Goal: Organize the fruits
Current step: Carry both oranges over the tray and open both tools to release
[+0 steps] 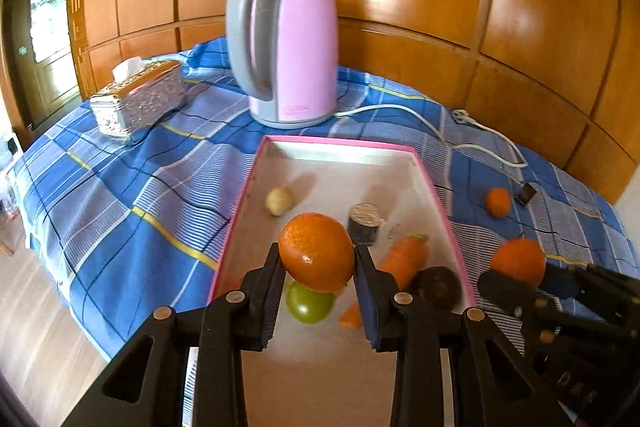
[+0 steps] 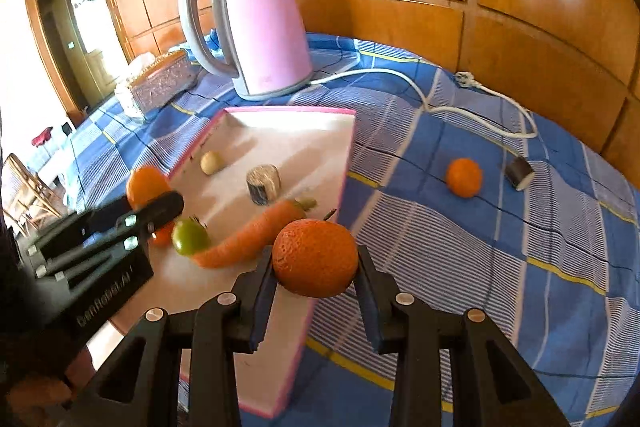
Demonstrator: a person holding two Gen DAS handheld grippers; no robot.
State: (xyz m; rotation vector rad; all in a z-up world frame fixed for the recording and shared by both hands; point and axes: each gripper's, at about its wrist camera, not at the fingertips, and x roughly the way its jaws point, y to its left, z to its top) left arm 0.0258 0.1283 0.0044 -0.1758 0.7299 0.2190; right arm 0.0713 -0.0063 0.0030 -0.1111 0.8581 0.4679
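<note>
While the left gripper (image 1: 316,263) has its jaws clamped on a round orange fruit (image 1: 316,251) above the pink-rimmed white cardboard tray (image 1: 340,155), the right gripper (image 2: 316,267) has its jaws clamped on a second dimpled orange (image 2: 315,257) at the tray's right edge. Inside the tray lie a long carrot (image 2: 256,233), a green tomato (image 2: 189,235) and a small pale round fruit (image 2: 211,162). A smaller orange (image 2: 464,177) sits apart on the blue checked cloth (image 2: 480,247), right of the tray.

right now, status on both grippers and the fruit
Left gripper shut on orange over tray. Right gripper shut on second orange at tray edge. Small orange left on cloth.
</note>
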